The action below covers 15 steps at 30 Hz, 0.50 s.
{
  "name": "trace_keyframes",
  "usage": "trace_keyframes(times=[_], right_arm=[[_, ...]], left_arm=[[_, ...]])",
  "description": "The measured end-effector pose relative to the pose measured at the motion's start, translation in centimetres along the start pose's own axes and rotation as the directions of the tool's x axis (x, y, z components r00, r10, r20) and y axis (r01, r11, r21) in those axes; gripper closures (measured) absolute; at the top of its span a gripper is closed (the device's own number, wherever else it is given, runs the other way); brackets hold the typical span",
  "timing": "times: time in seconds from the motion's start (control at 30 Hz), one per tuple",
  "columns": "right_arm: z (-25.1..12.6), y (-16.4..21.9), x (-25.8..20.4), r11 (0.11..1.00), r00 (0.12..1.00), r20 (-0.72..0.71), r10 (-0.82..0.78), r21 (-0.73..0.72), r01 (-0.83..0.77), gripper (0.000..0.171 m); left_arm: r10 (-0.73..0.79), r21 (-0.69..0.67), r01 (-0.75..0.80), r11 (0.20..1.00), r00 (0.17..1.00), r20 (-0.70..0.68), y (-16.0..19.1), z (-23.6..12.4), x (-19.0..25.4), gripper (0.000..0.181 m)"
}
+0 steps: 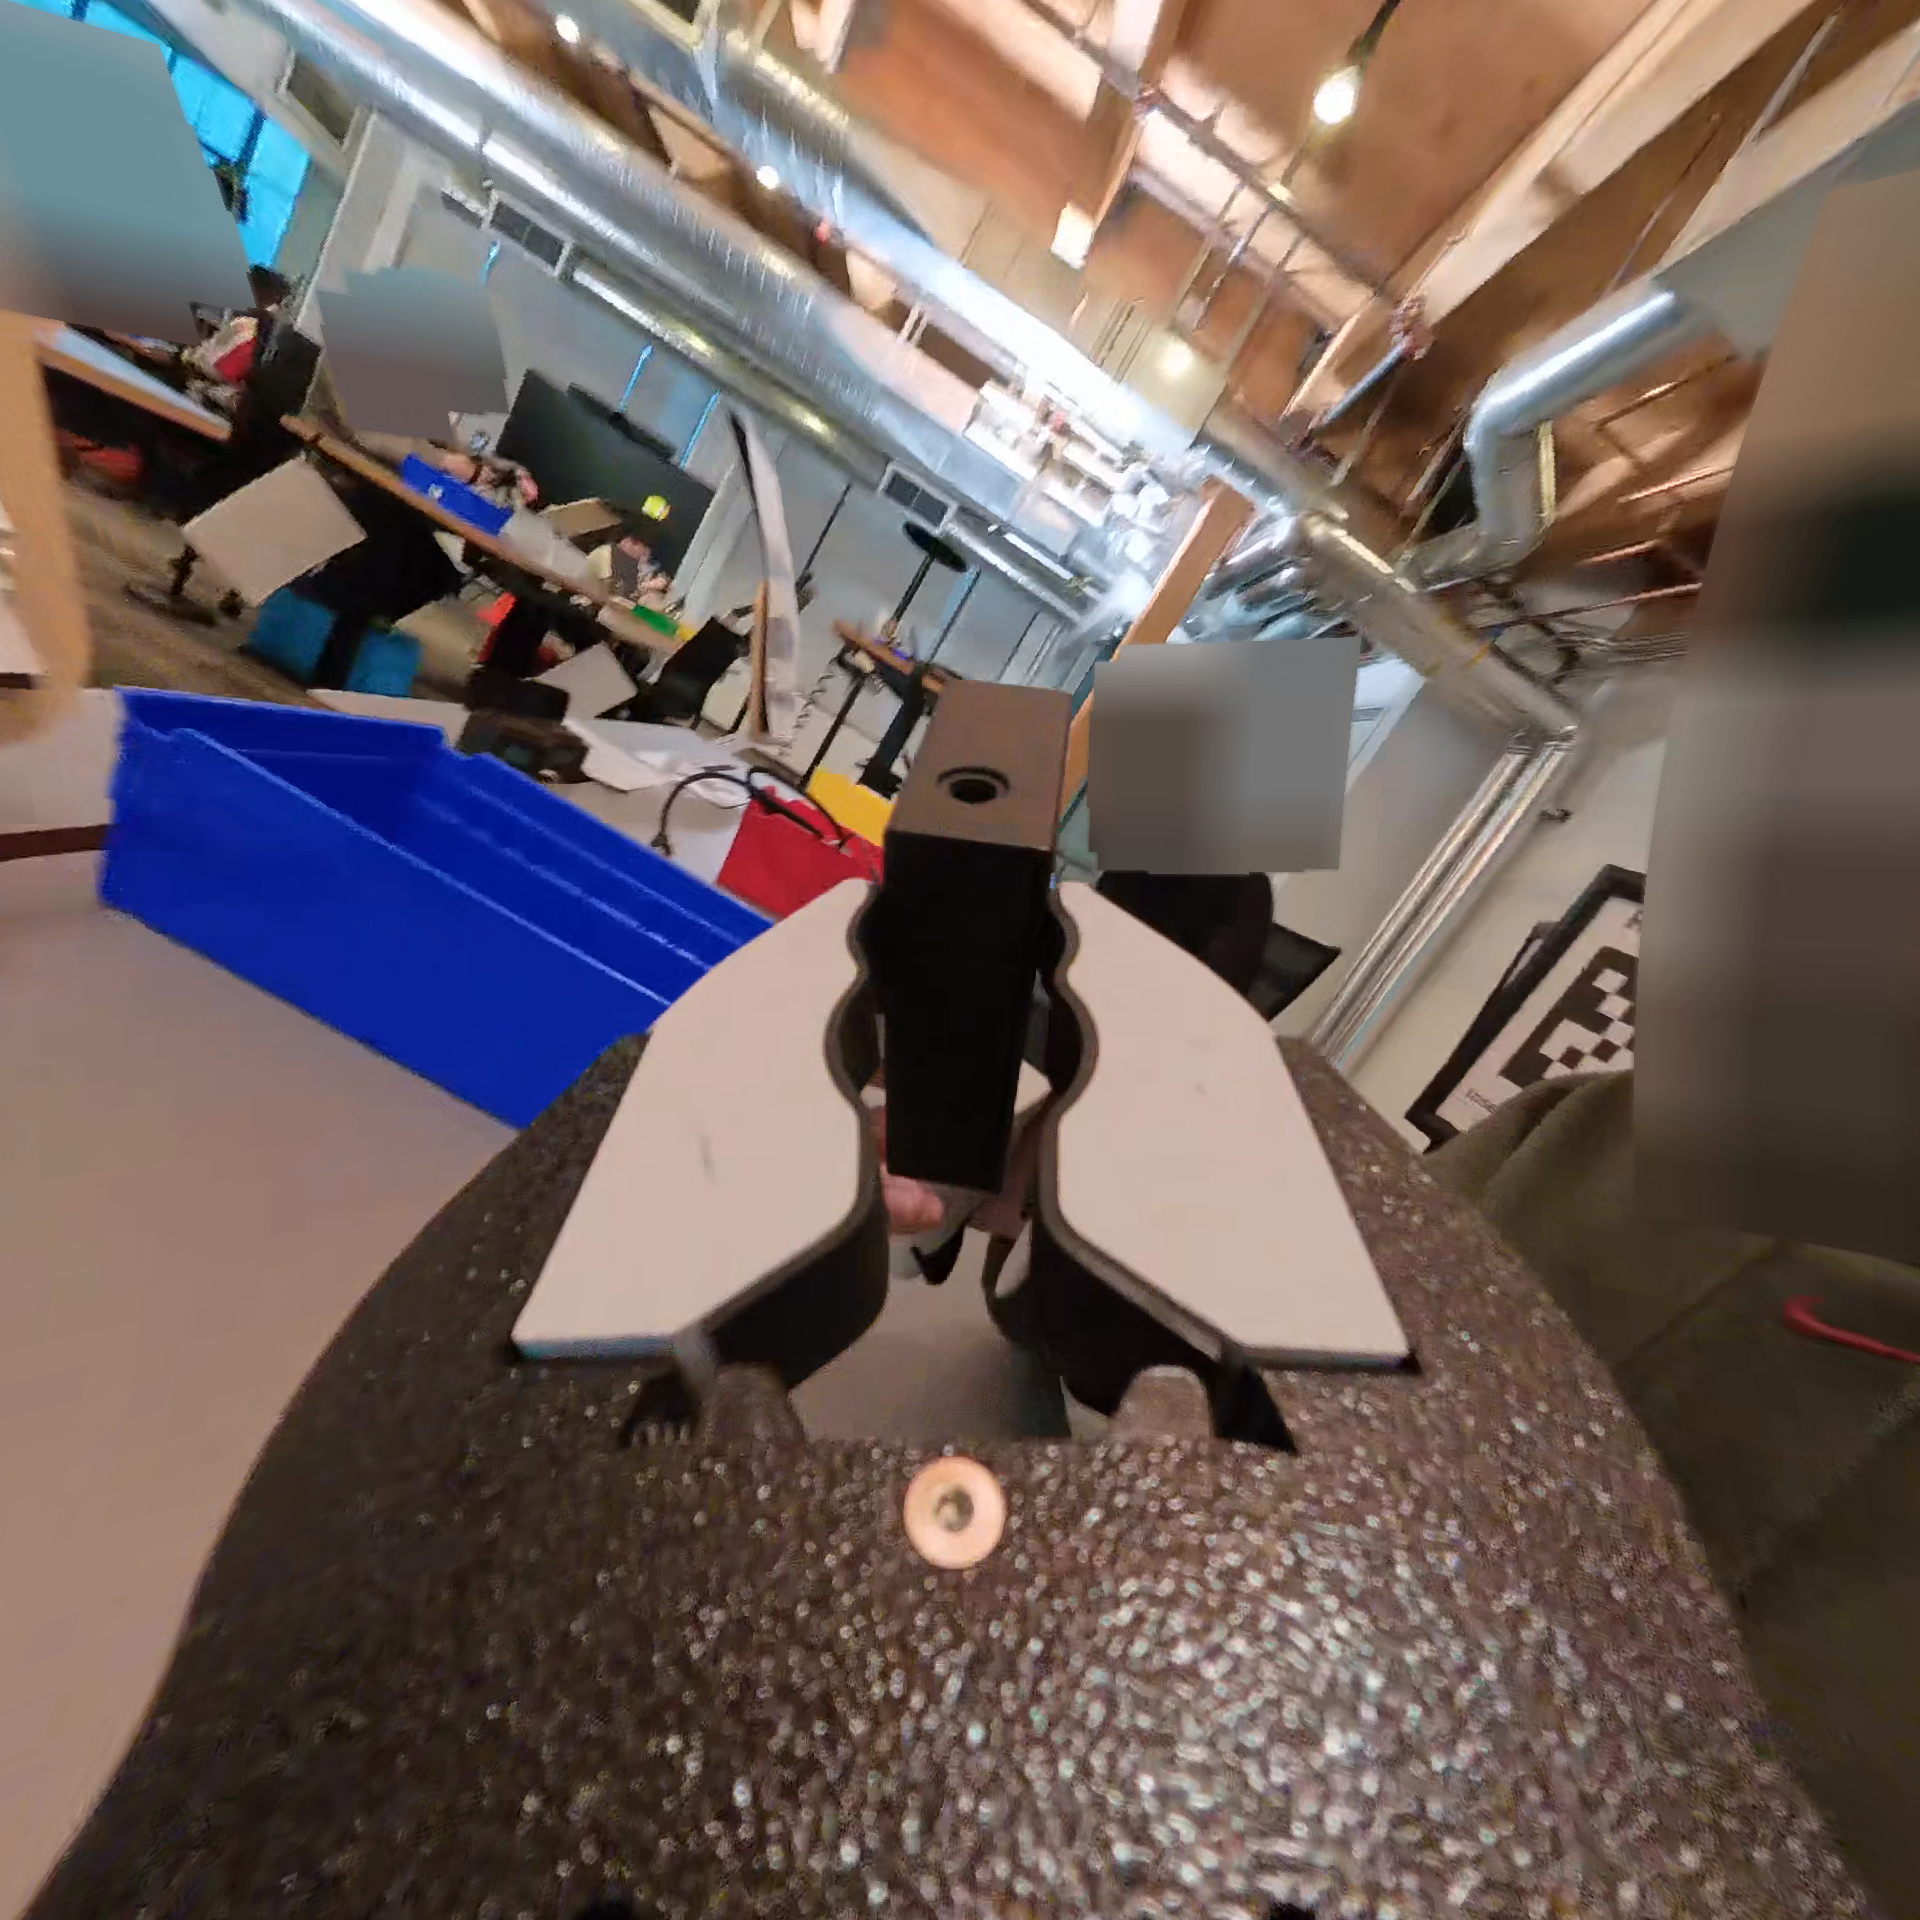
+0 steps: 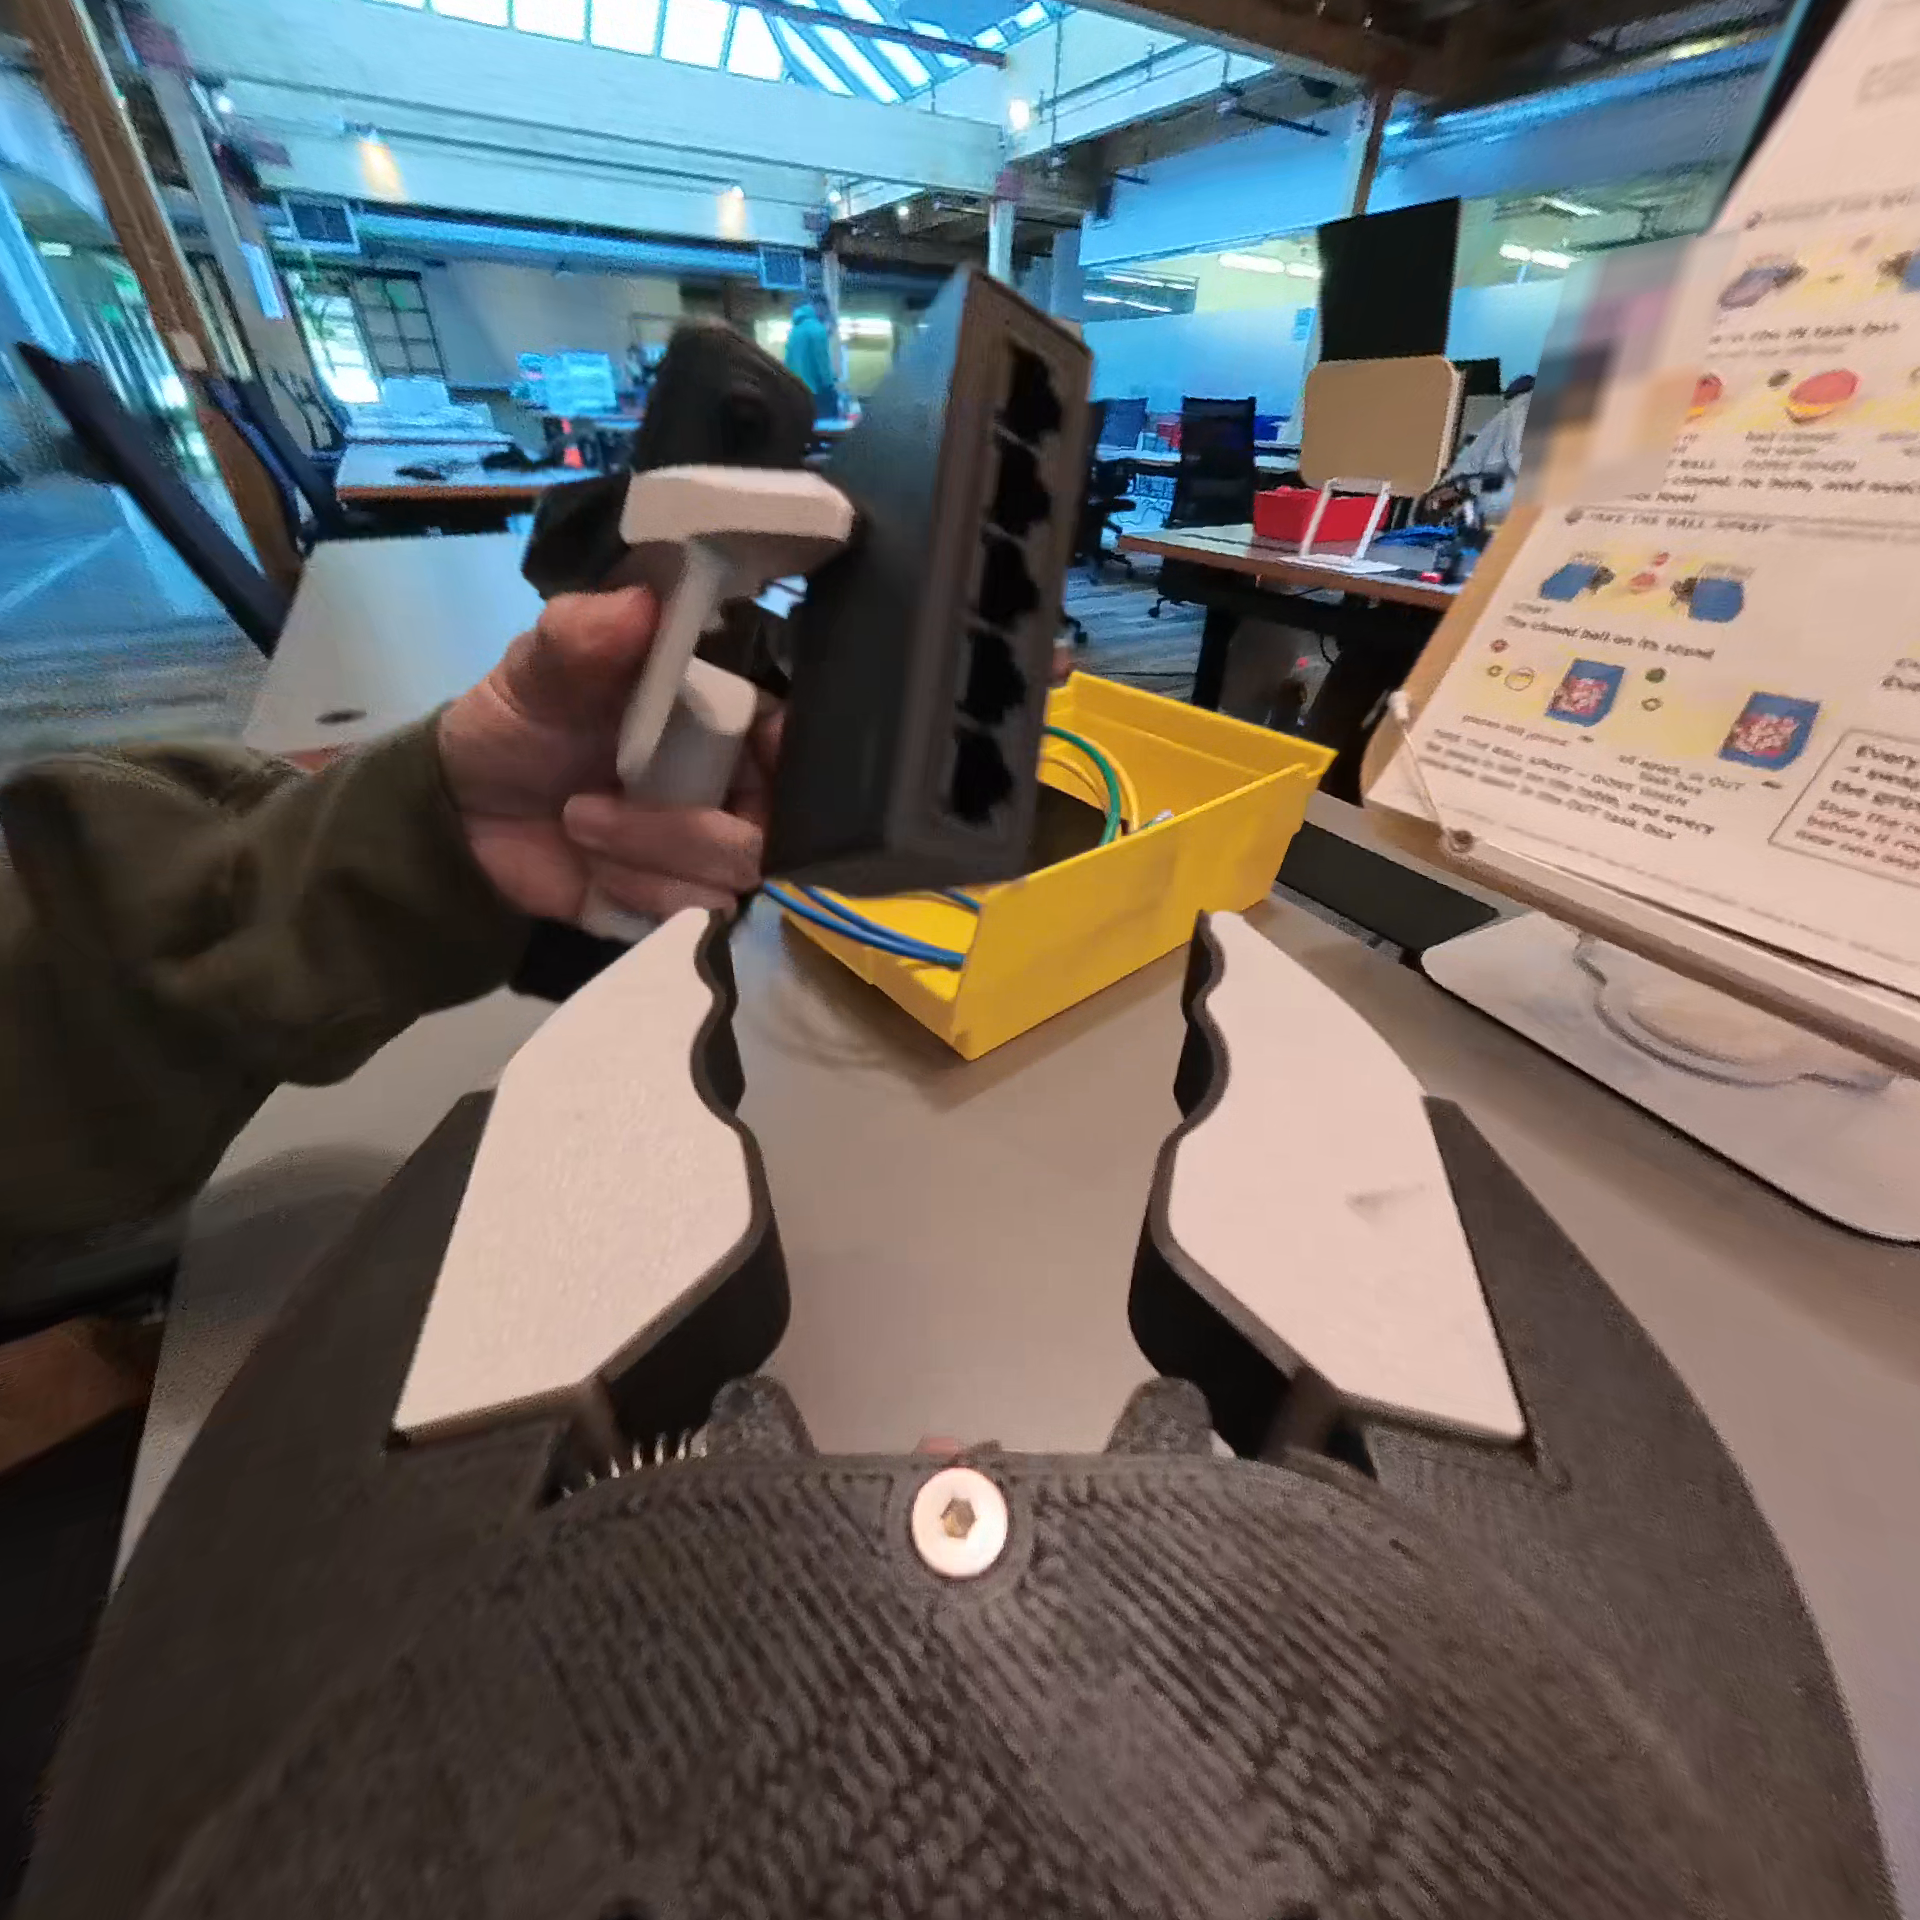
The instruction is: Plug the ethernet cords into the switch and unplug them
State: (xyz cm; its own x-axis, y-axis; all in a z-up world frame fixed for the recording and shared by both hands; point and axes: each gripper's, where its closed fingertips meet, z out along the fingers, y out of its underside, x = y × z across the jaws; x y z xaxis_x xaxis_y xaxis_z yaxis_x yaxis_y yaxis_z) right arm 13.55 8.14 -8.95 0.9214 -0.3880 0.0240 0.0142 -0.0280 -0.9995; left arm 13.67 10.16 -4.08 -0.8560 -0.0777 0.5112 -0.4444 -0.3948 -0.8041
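1. Above the grey table, the left gripper is clamped on the black switch, holding it in the air on end with its row of ports facing the right wrist camera; a slack grip could let the block twist or slide between the pads when a plug pushes against it
2. At the near edge of the table, the right gripper stands wide apart with nothing in it, so no plug is in hand yet
3. Behind the switch, the ethernet cords, blue and green-yellow loops, lie in the yellow bin; they look coiled together, so lifting one may drag the others or tip the light bin
4. None of the ports shows a plug, so I judge the plugging not yet begun; with the switch tilted in mid-air, a connector could meet a port at an angle and jam or miss
5. Beside the bin, the instruction sheet on its stand is near the right gripper's reach and could be knocked
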Motion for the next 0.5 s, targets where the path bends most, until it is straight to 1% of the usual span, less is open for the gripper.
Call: trace_keyframes(times=[0.03, 0.1, 0.17, 0.23, 0.27, 0.3, 0.37, 0.4, 0.43, 0.47, 0.5], right_arm=[[-0.1, 0.0, -0.7, 1.000, 1.000, 0.010, -0.024, 0.001, 0.024, 0.093], [-0.6, -0.3, -1.6, 0.999, 0.999, 0.011, -0.038, 0.034, 0.037, 0.103], [-1.3, -0.8, -2.8, 0.996, 0.997, 0.070, -0.030, 0.083, 0.025, 0.129], [-1.7, -0.8, -3.3, 0.995, 0.995, 0.097, -0.038, 0.097, 0.029, 0.133], [-1.8, -0.6, -3.4, 0.994, 0.992, 0.099, -0.073, 0.091, 0.064, 0.134], [-1.8, -0.1, -3.2, 0.991, 0.989, 0.094, -0.118, 0.066, 0.112, 0.135], [-1.9, 1.0, -2.2, 0.970, 0.969, 0.046, -0.241, -0.010, 0.242, 0.139], [-2.1, 1.6, -1.5, 0.944, 0.945, 0.028, -0.325, -0.052, 0.326, 0.139], [-2.4, 2.5, -1.3, 0.916, 0.923, 0.059, -0.381, -0.109, 0.385, 0.140], [-2.8, 3.5, -1.4, 0.901, 0.914, 0.132, -0.384, -0.166, 0.402, 0.140], [-3.3, 4.5, -1.8, 0.901, 0.918, 0.213, -0.334, -0.212, 0.377, 0.140]], left_arm=[[0.022, 0.012, -0.022, 1.000, 1.000, -0.021, 0.9, 0.3, 0.4, 0.153], [0.067, 0.032, -0.065, 0.997, 0.996, -0.061, 2.5, 0.7, 1.3, 0.153], [0.085, 0.048, -0.081, 0.996, 0.992, -0.091, 3.5, 0.9, 2.0, 0.153], [0.066, 0.091, -0.055, 0.994, 0.991, -0.114, 3.8, 0.9, 2.3, 0.153], [0.057, 0.092, -0.046, 0.995, 0.991, -0.120, 4.0, 0.7, 2.3, 0.153], [0.044, 0.078, -0.036, 0.996, 0.994, -0.096, 4.4, 0.7, 1.9, 0.150], [0.052, 0.026, -0.052, 0.998, 0.998, 0.018, 5.0, 0.5, 0.6, 0.141], [0.099, -0.005, -0.098, 0.995, 0.992, 0.073, 5.2, 0.3, 0.2, 0.132], [0.178, -0.048, -0.174, 0.984, 0.978, 0.112, 5.4, 0.0, 0.1, 0.120], [0.293, -0.114, -0.279, 0.953, 0.948, 0.127, 5.8, -0.3, 0.2, 0.122], [0.424, -0.202, -0.396, 0.896, 0.897, 0.121, 6.3, -0.6, 0.3, 0.122]])
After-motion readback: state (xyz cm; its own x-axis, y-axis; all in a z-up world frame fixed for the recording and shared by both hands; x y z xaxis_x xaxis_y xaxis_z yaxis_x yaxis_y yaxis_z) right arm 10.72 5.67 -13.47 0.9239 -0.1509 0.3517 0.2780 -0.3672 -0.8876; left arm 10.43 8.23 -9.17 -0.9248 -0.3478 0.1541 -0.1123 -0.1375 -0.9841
